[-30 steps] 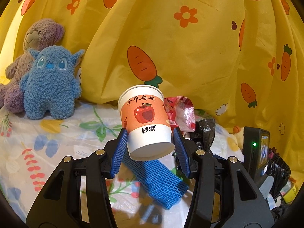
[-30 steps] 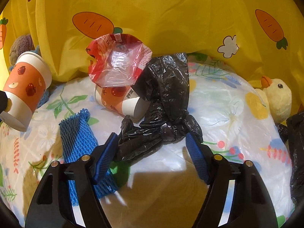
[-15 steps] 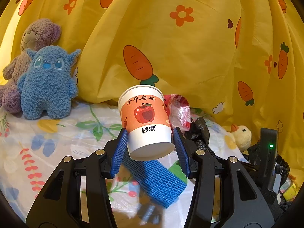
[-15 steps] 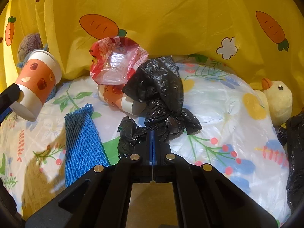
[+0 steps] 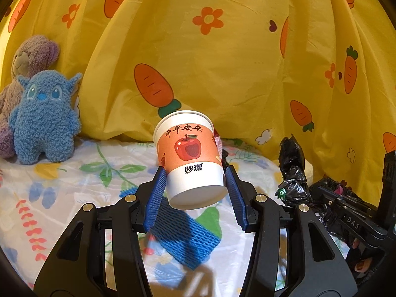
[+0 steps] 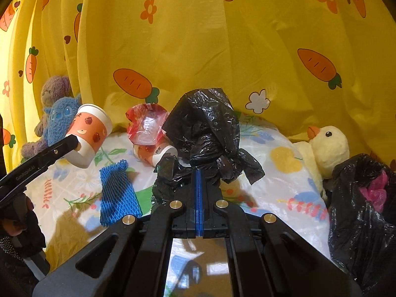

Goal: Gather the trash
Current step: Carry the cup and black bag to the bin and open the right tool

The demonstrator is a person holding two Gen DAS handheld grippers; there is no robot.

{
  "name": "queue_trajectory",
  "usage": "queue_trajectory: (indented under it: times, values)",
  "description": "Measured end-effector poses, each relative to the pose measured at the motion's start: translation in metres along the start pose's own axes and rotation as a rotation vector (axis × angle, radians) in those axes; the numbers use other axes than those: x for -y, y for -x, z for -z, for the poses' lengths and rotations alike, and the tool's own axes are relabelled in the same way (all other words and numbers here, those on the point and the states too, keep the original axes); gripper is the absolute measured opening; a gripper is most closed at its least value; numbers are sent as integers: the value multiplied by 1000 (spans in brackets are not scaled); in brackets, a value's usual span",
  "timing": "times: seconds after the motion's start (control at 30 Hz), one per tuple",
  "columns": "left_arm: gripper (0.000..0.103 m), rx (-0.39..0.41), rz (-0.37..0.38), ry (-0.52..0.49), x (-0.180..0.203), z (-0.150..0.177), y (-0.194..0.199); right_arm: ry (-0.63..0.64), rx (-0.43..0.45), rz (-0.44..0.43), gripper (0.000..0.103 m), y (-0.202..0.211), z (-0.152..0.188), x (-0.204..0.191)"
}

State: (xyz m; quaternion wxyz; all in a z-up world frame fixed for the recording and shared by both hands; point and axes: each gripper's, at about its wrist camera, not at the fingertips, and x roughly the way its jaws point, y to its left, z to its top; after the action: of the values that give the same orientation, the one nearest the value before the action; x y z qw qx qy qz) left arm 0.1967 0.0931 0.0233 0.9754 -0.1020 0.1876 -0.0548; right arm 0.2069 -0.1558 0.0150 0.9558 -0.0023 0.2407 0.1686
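My left gripper (image 5: 195, 195) is shut on an orange and white paper cup (image 5: 190, 158) with an apple print, held above the bed; the cup also shows in the right wrist view (image 6: 87, 133). My right gripper (image 6: 199, 173) is shut on a crumpled black plastic bag (image 6: 205, 128), lifted off the bed; it also shows in the left wrist view (image 5: 294, 170). A blue foam net (image 6: 117, 193) lies flat on the bed. A second paper cup (image 6: 154, 152) lies on its side under a red and clear plastic wrapper (image 6: 146, 126).
A floral sheet (image 6: 279, 173) covers the bed, with a yellow carrot-print curtain (image 6: 198, 49) behind. A blue plush (image 5: 44, 116) and a purple bear (image 5: 29, 54) sit at the left. A yellow duck plush (image 6: 326, 146) and a large black trash bag (image 6: 363, 217) are at the right.
My right gripper closed on the black bag and lifted it off the bed. My left gripper kept hold of the cup and shifted a little.
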Motion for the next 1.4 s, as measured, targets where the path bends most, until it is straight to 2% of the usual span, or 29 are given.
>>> queue_trajectory:
  times: [0.2, 0.43, 0.73, 0.93, 1.1, 1.3, 1.37, 1.4]
  values:
    - [49, 8, 74, -62, 45, -3, 14, -9, 47, 28, 1, 28, 1, 19]
    - [49, -6, 219, -117, 117, -7, 26, -45, 101, 105, 1, 67, 5, 65]
    - [49, -36, 422, -167, 222, 7, 2, -128, 156, 327, 1, 120, 13, 154]
    - [49, -67, 542, -187, 285, 18, -22, -187, 119, 413, 1, 126, 28, 198]
    - [49, -102, 601, -215, 319, 30, -42, -216, 96, 438, 1, 125, 40, 220]
    - [49, -155, 625, -215, 335, 42, -67, -226, 88, 435, 1, 117, 47, 233]
    - [49, -166, 631, -219, 337, 45, -72, -232, 78, 435, 6, 113, 49, 236]
    - [49, -171, 631, -220, 338, 45, -75, -240, 76, 435, 17, 112, 50, 237]
